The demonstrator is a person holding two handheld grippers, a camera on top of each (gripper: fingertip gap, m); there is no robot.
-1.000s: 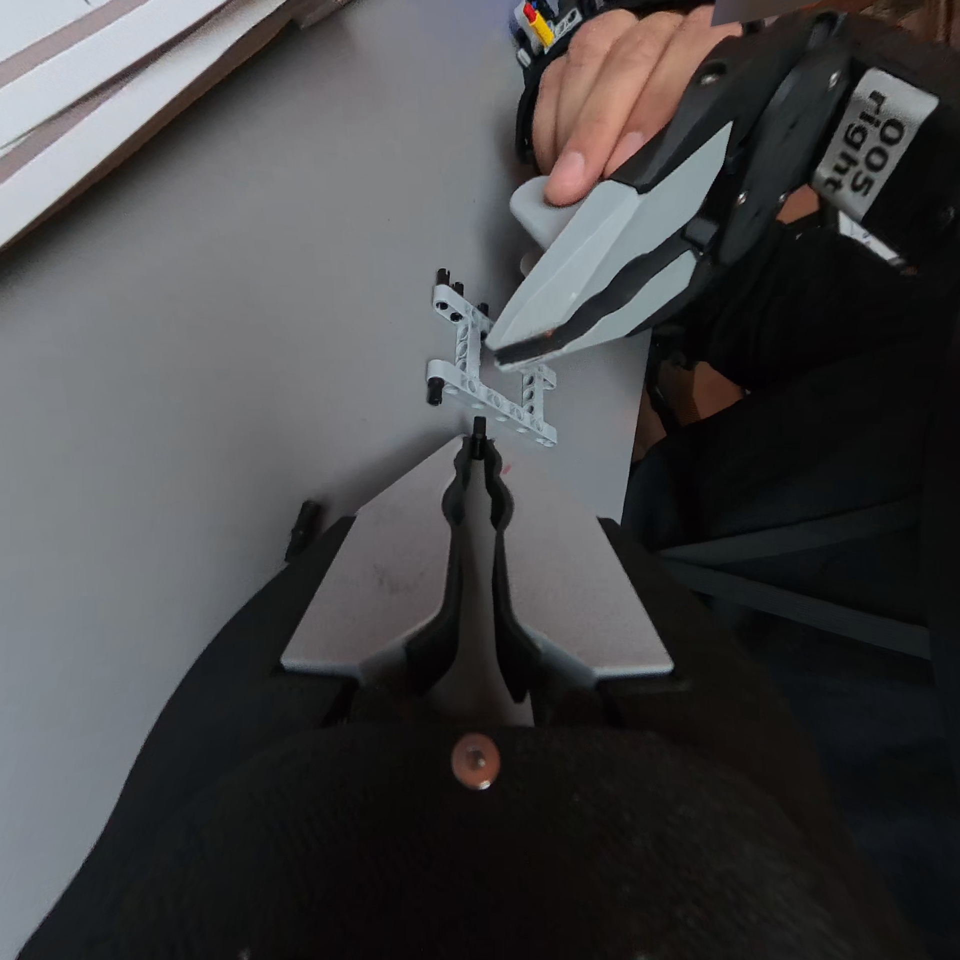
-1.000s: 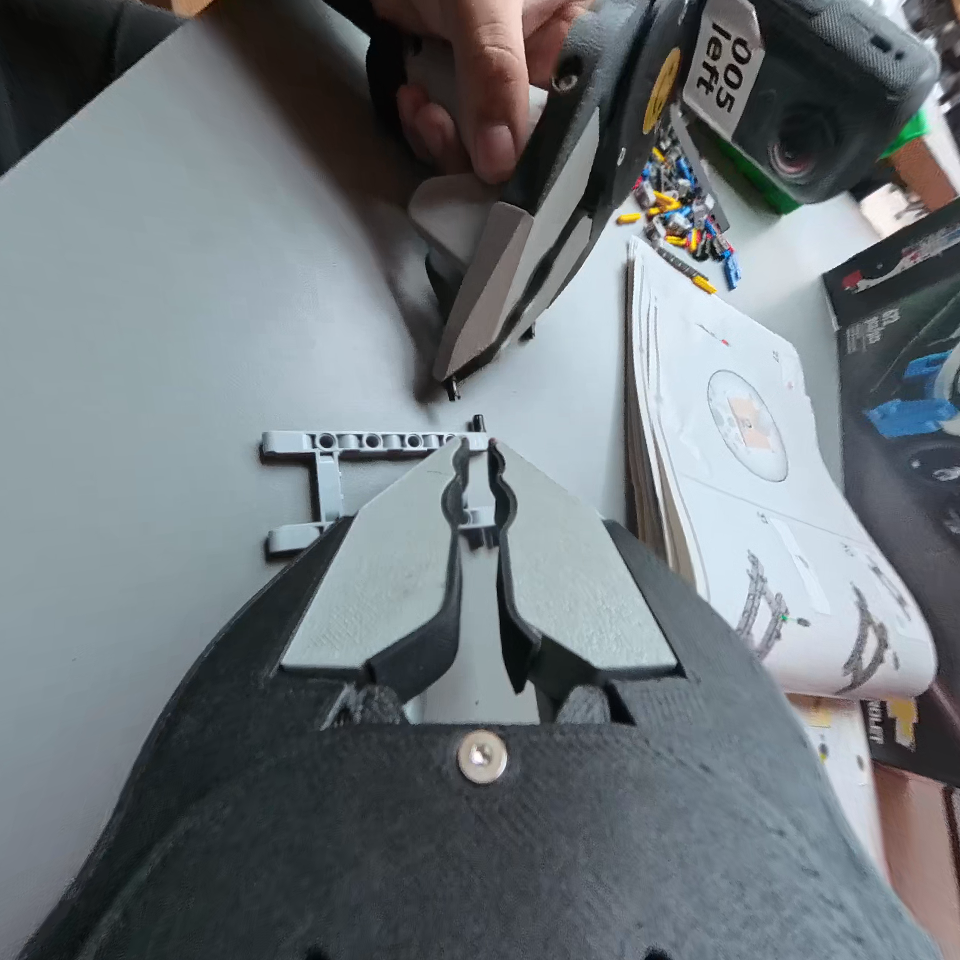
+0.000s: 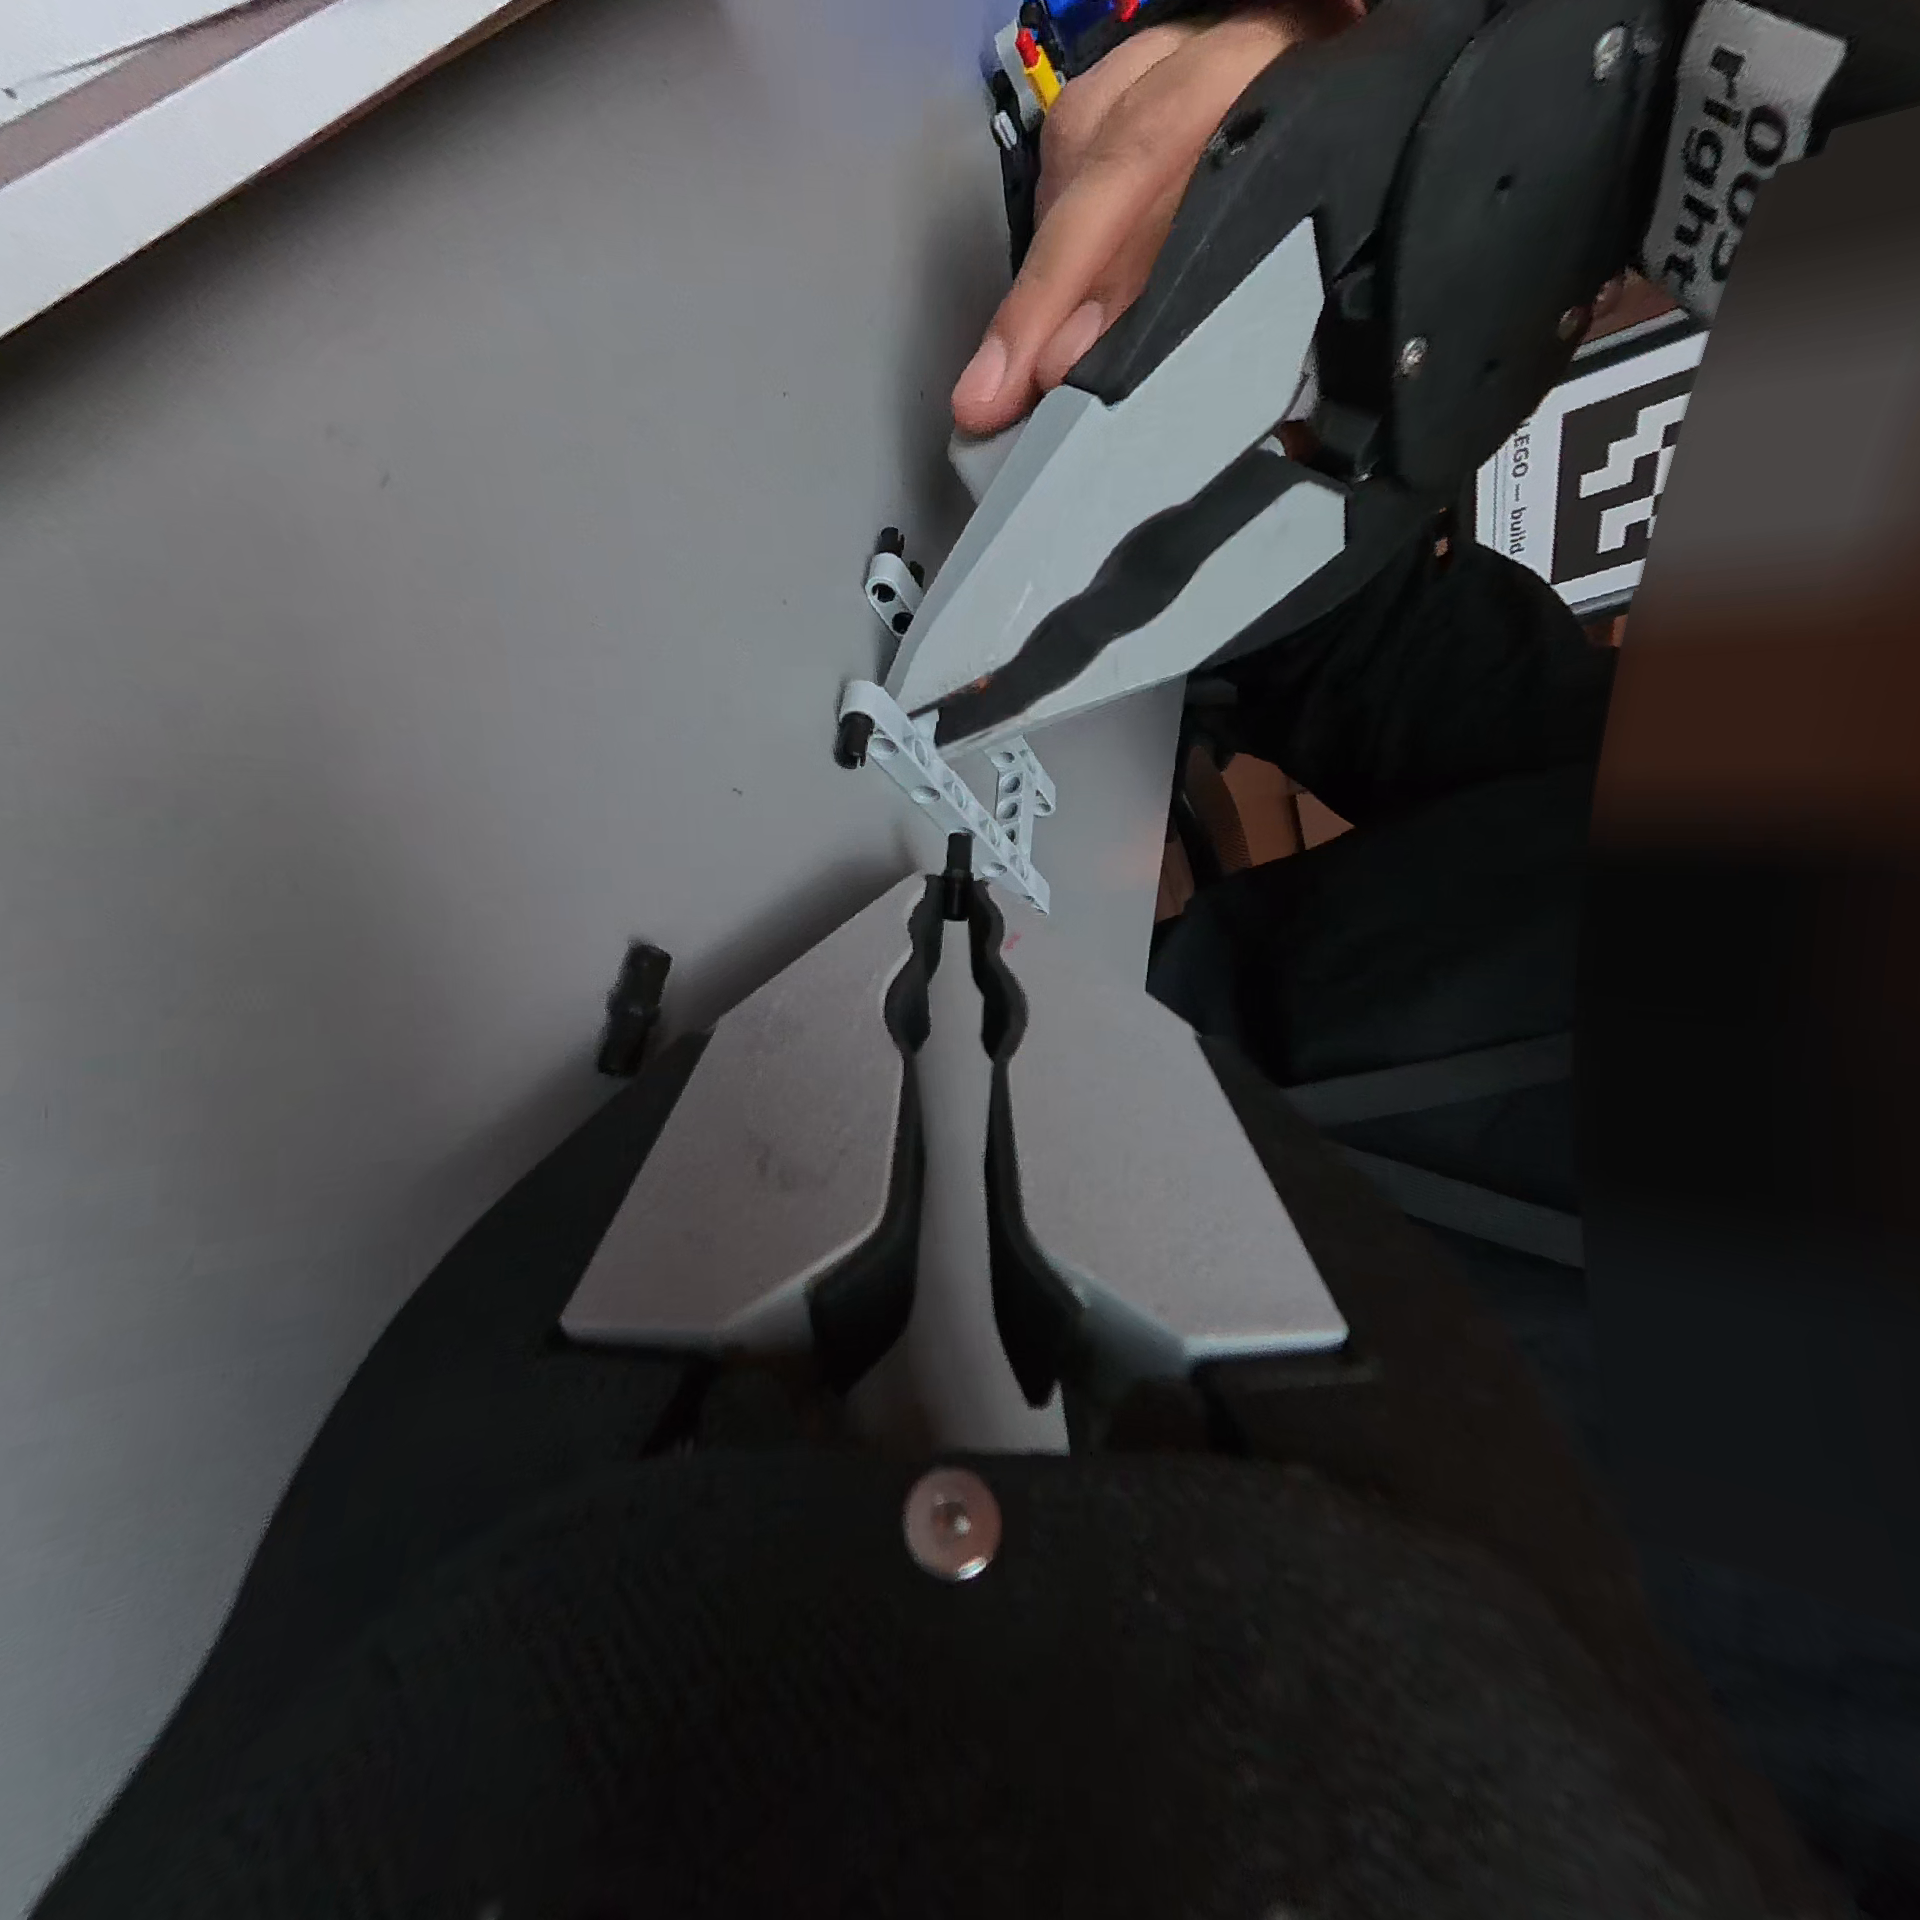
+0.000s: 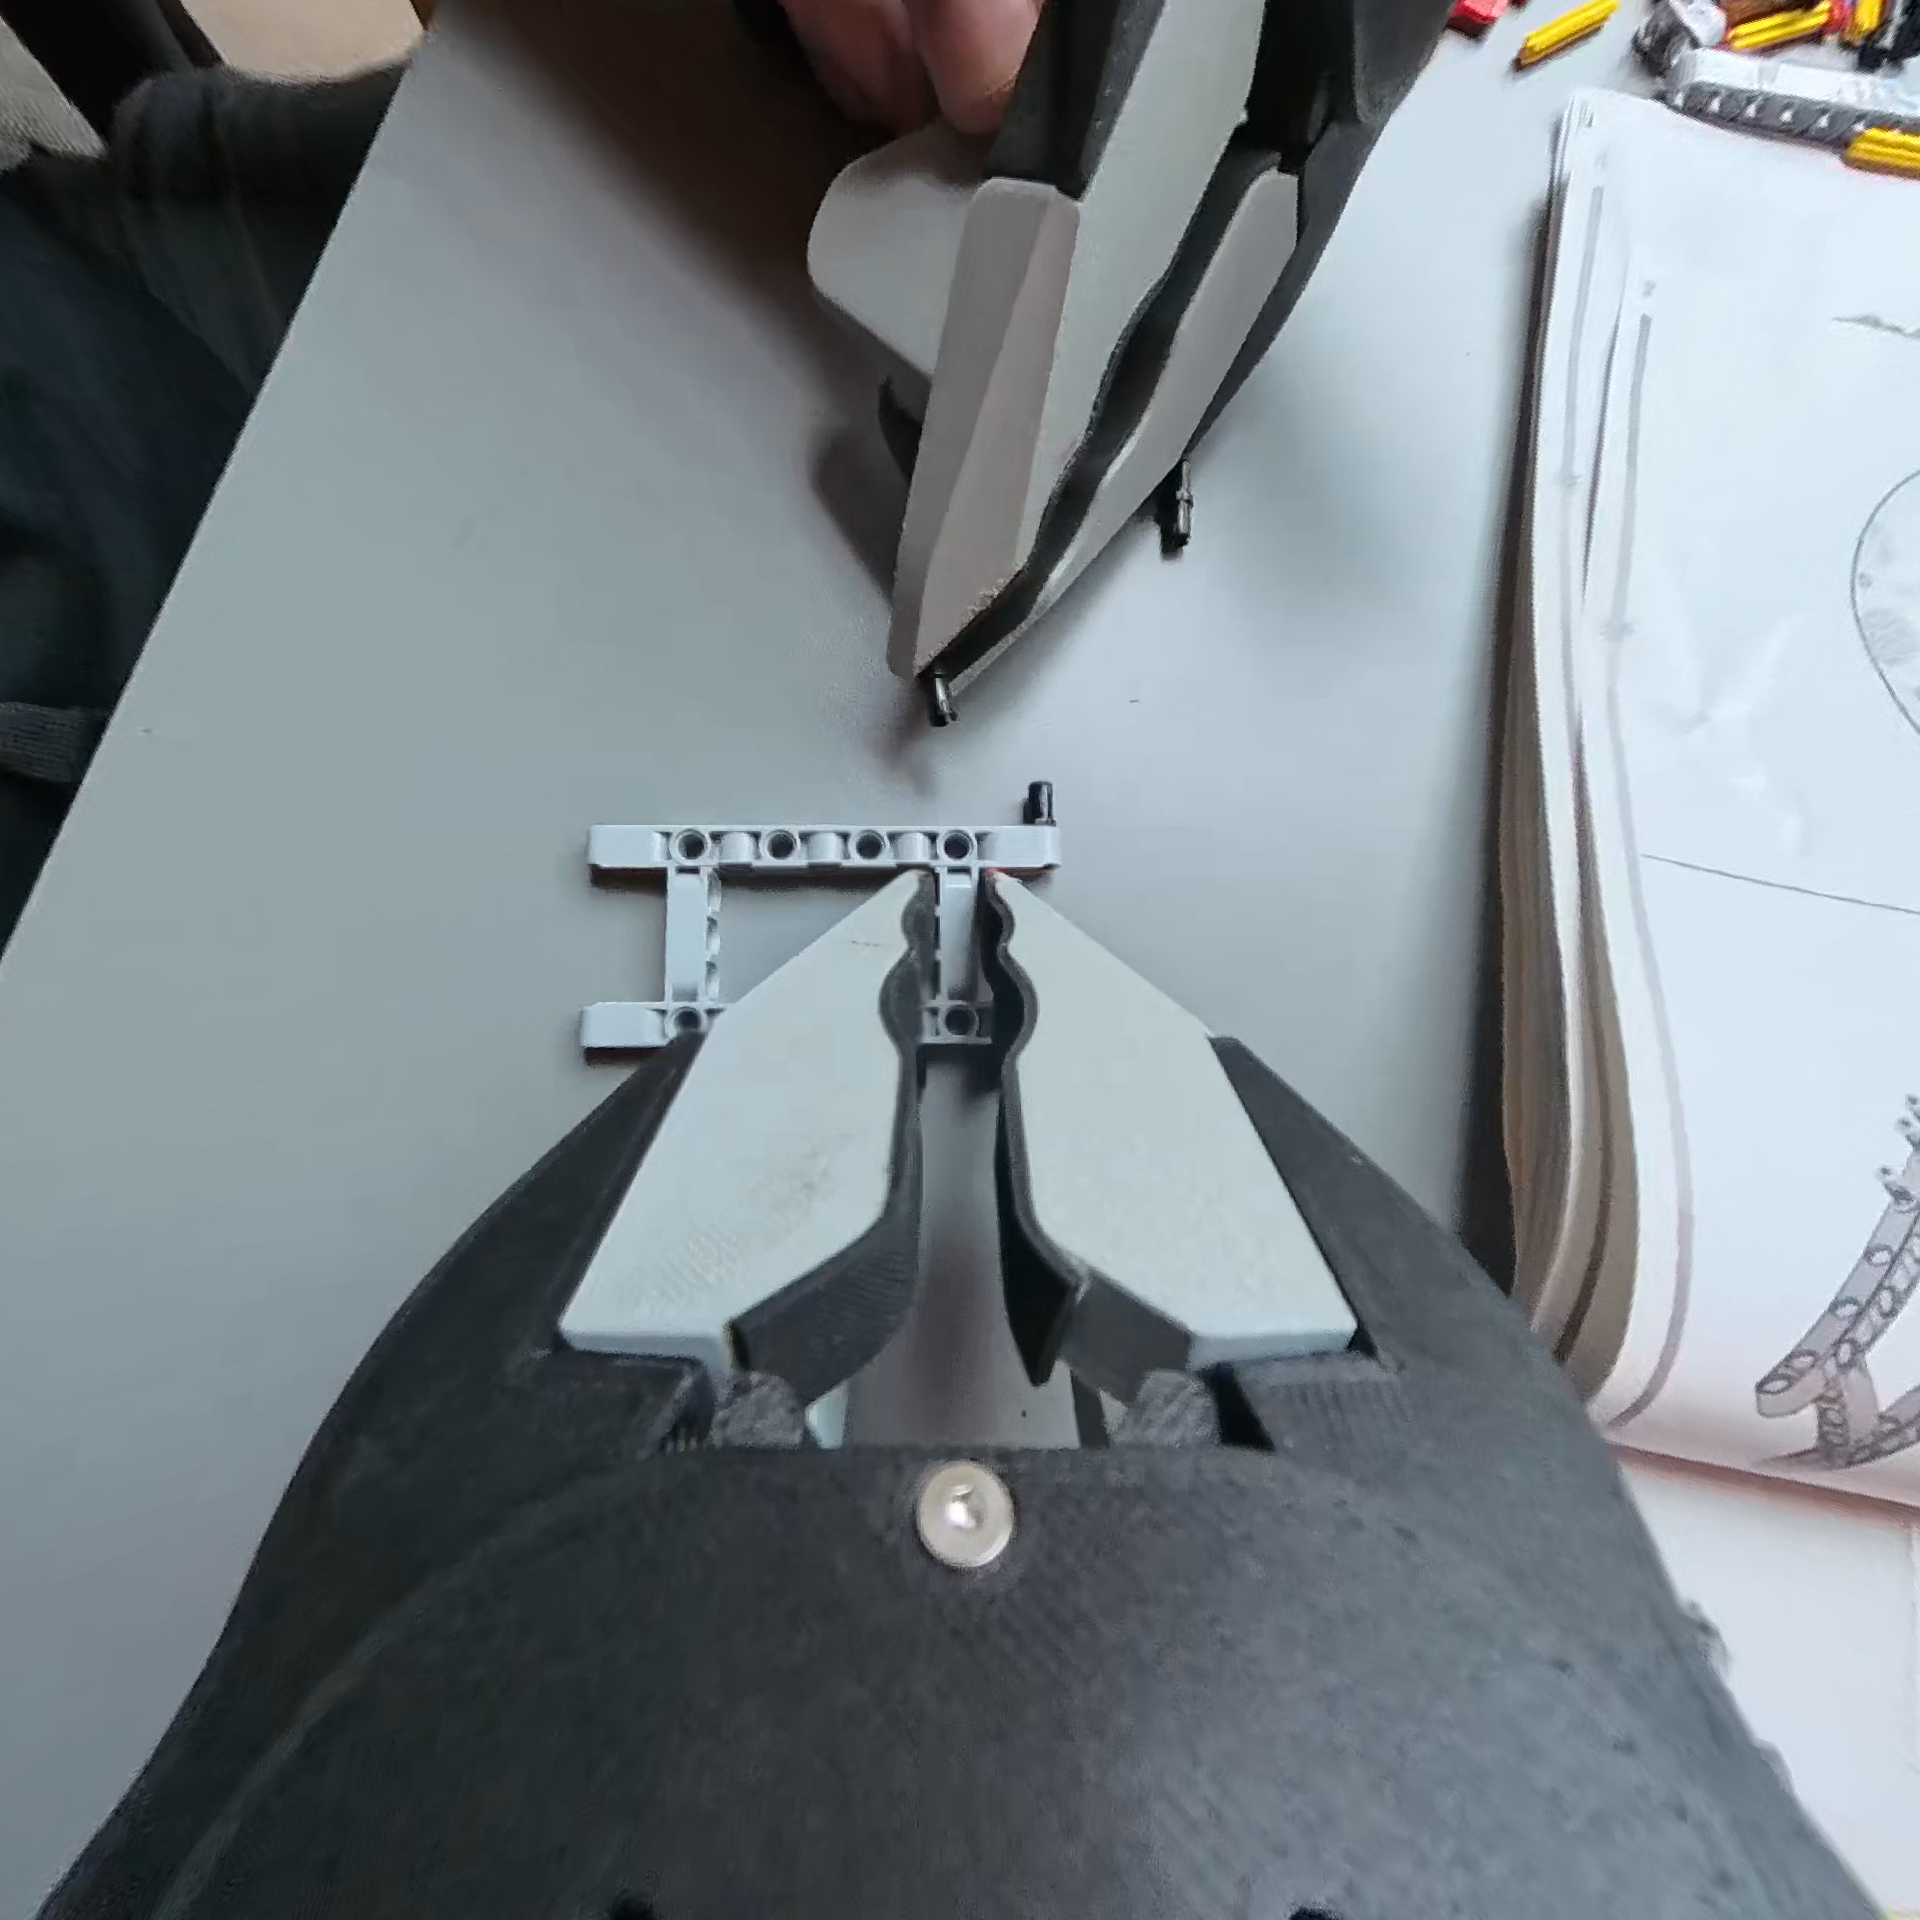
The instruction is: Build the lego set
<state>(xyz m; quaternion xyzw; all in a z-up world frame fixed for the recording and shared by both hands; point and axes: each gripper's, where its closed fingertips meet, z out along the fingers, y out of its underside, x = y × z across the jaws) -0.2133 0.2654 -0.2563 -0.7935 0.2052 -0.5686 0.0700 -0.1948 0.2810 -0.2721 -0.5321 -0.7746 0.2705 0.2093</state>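
Hobby desk [image 4: 520, 540]: manual [image 4: 1745, 727], loose bricks [image 4: 1766, 42].

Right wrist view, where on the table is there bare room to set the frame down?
The grey table lies bare left of the grey frame out to the table's left edge. It is crowded ahead, where the left gripper holds a black pin, and right, by the instruction booklet and loose pieces.

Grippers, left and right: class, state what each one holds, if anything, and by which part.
Left gripper pinches a black pin by its rear end, tip pointing forward. Right gripper clamps the grey beam frame by one short crossbar.
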